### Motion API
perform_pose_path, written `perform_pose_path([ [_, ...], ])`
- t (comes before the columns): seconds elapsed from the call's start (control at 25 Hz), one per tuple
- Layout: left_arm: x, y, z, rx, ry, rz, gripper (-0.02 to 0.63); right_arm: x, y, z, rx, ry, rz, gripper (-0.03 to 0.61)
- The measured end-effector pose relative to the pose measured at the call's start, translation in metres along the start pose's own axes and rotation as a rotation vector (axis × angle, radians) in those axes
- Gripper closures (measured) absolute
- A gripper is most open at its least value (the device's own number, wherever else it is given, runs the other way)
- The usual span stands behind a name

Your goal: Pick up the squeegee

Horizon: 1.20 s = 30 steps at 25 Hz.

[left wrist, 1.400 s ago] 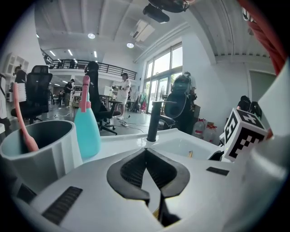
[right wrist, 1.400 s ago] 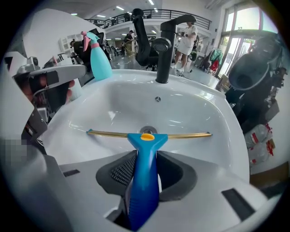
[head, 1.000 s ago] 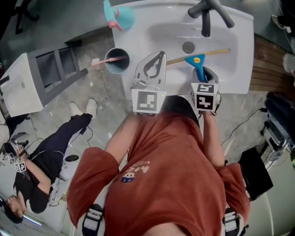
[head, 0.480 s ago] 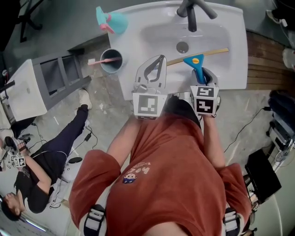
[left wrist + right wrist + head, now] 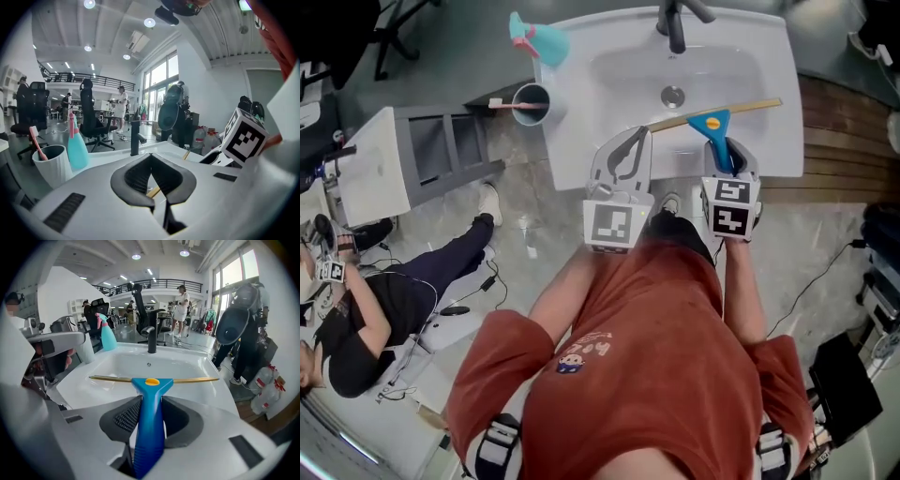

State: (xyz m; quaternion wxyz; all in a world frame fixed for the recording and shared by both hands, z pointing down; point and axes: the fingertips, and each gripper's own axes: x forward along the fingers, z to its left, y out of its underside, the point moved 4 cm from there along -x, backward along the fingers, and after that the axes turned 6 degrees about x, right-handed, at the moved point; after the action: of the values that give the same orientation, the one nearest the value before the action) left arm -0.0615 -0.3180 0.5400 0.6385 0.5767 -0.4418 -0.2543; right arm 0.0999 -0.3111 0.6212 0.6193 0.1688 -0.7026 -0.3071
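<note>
The squeegee (image 5: 715, 125) has a blue handle, a yellow dot and a long thin yellow-edged blade. It hangs over the front of the white sink (image 5: 574, 94), blade across. My right gripper (image 5: 727, 159) is shut on its handle. In the right gripper view the squeegee (image 5: 151, 383) sticks straight out of my right gripper (image 5: 149, 414), both pads pressed on the handle. My left gripper (image 5: 624, 150) hovers beside it over the sink's front rim, shut with nothing in it. In the left gripper view, my left gripper (image 5: 151, 157) has its pad tips touching.
A black faucet (image 5: 673, 22) stands at the sink's back. A grey cup with a pink toothbrush (image 5: 531, 101) and a teal spray bottle (image 5: 540, 40) sit at its left corner. A grey shelf unit (image 5: 412, 161) and a seated person (image 5: 366, 328) are on the floor at left.
Both grippers have risen and drawn back a little from the basin. The squeegee has come up with the right gripper, still gripped the same way.
</note>
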Motion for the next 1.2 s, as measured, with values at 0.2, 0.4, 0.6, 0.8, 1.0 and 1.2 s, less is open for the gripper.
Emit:
perform_pose_path([
  [0.2,-0.025,-0.015,-0.032,0.032,-0.034,-0.017,0.595,-0.037,0.009,-0.019,0.012,0.012,-0.078,0.437],
  [0.4,-0.055,-0.034,-0.069,0.057,-0.06,-0.06,0.597,-0.082,0.025,-0.041,0.022,0.03,-0.132,0.437],
  [0.6,-0.083,-0.044,-0.101,0.084,-0.081,-0.073,0.597,-0.126,0.035,-0.059,0.059,0.043,-0.203,0.437],
  [0.8,-0.102,-0.056,-0.123,0.085,-0.09,-0.093,0.597,-0.165,0.036,-0.076,0.054,0.079,-0.274,0.437],
  [1.0,-0.115,-0.081,-0.133,0.106,-0.104,-0.164,0.597,-0.192,0.031,-0.087,0.046,0.108,-0.347,0.437],
  [1.2,-0.127,-0.109,-0.127,0.13,-0.139,-0.234,0.597,-0.215,0.017,-0.087,0.044,0.123,-0.412,0.437],
])
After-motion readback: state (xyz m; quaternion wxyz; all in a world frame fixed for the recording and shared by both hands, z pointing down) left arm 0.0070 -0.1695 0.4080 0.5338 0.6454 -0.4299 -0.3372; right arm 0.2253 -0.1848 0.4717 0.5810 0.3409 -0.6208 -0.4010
